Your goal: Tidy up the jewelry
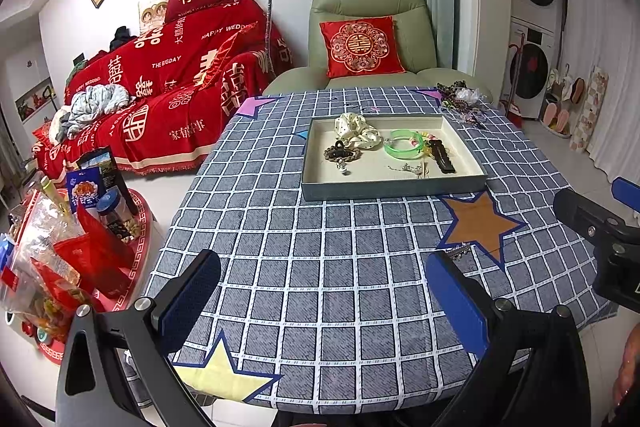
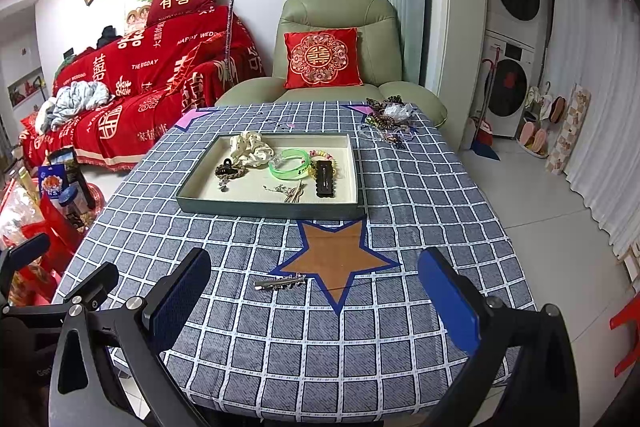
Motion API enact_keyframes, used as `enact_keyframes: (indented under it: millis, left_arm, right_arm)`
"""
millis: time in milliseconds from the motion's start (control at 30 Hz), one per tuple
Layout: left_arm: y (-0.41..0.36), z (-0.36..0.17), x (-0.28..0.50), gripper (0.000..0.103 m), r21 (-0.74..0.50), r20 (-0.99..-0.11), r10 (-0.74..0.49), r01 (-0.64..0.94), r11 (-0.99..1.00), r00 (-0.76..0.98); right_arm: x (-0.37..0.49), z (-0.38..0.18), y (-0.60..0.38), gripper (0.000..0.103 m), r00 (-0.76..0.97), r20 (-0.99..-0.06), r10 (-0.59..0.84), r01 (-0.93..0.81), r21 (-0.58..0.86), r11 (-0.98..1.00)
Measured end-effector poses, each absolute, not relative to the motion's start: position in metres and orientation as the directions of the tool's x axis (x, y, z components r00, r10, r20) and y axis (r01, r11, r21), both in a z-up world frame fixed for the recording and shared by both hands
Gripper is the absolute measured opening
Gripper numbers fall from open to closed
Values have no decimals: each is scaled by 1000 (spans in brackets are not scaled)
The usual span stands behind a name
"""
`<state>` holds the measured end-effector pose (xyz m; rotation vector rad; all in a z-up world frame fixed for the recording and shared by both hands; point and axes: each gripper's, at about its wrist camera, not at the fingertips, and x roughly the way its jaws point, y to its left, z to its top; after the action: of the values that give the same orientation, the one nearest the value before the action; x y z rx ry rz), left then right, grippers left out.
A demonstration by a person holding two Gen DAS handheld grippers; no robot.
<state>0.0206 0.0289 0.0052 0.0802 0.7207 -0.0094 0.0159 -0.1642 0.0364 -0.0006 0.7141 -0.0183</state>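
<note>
Nearest, the left gripper and right gripper hover with blue-padded jaws spread wide, holding nothing. Just beyond the right one, a slim silver metal hair clip lies on the blue checked tablecloth, touching the brown star patch. Farther off, the shallow grey tray holds a translucent green bangle (beside a cream scrunchie); a tangled bracelet heap sits at the far corner
</note>
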Motion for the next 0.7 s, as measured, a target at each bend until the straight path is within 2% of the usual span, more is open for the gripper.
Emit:
enact_keyframes:
  millis: [700]
  left_arm:
    - [28,7,21,103,74,-657,21,37,997,753]
  right_arm:
    - [16,37,-163,103,756,-654,-18,18,-7,1000]
